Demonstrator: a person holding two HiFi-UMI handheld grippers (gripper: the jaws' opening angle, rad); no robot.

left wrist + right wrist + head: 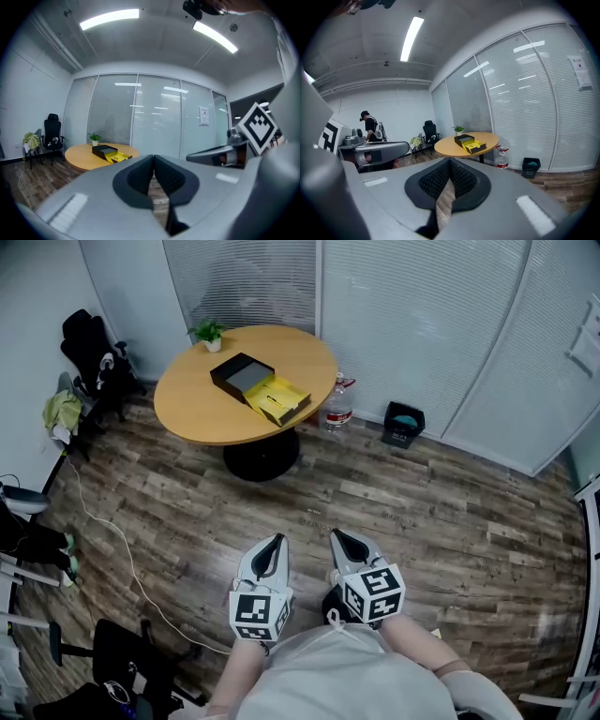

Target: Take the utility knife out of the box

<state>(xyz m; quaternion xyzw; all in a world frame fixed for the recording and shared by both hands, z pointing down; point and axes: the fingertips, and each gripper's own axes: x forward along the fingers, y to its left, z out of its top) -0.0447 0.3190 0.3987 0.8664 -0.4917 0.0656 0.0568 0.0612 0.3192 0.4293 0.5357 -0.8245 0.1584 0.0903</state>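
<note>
A black box (242, 377) lies open on the round wooden table (202, 413) across the room, with a yellow tray (277, 399) beside it that holds a dark item too small to make out. The same box (104, 150) and yellow tray (118, 157) show far off in the left gripper view, and the box (464, 138) in the right gripper view. My left gripper (274, 545) and right gripper (342, 540) are held side by side close to my body, far from the table, above the wood floor. Both are shut with nothing between their pads (140, 176) (436, 180).
A small potted plant (210, 334) stands at the table's far edge. A water bottle (338, 407) and a black bin (403, 424) sit by the glass wall with blinds. An office chair (94, 357) stands at the left, a cable (112, 540) runs over the floor, and a person (371, 126) stands behind.
</note>
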